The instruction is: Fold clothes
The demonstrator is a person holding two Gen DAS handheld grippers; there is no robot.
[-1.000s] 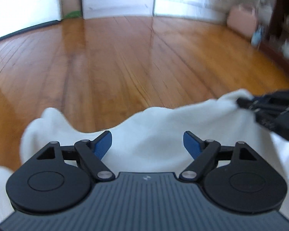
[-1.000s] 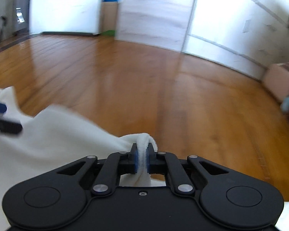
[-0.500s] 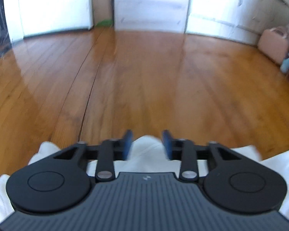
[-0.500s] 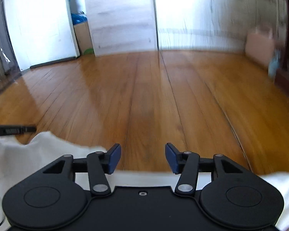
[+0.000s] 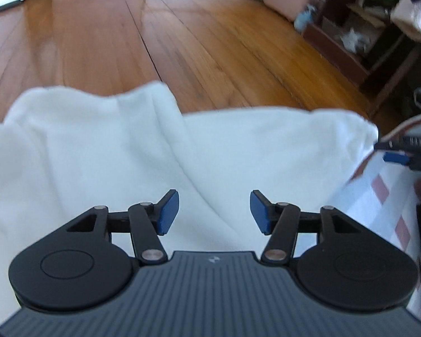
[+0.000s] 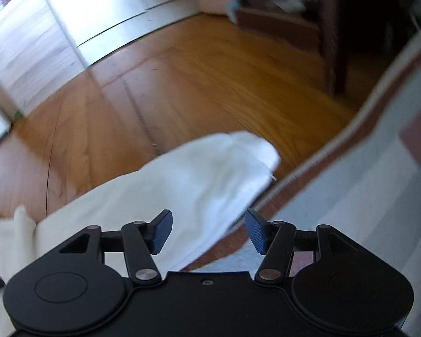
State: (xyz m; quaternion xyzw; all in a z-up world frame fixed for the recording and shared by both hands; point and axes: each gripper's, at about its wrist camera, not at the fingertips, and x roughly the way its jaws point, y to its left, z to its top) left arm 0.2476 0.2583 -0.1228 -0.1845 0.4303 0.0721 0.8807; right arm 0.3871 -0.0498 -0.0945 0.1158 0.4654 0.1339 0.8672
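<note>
Right tool (image 6: pixel 207 231) released 1 white garment (image 5: pixel 126 151), 2 tools opening

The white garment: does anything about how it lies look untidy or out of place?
Yes. The white garment lies rumpled, with a diagonal crease across its middle. In the right wrist view, one end reaches past the edge of the patterned cover and overhangs the wooden floor.

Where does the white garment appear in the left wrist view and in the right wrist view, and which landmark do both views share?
Left wrist: the white garment spans the middle, left edge to right, beyond the open fingers.
Right wrist: it runs from lower left up to centre.
Shared landmark: the checked bedcover's brown border beside its right corner.
</note>
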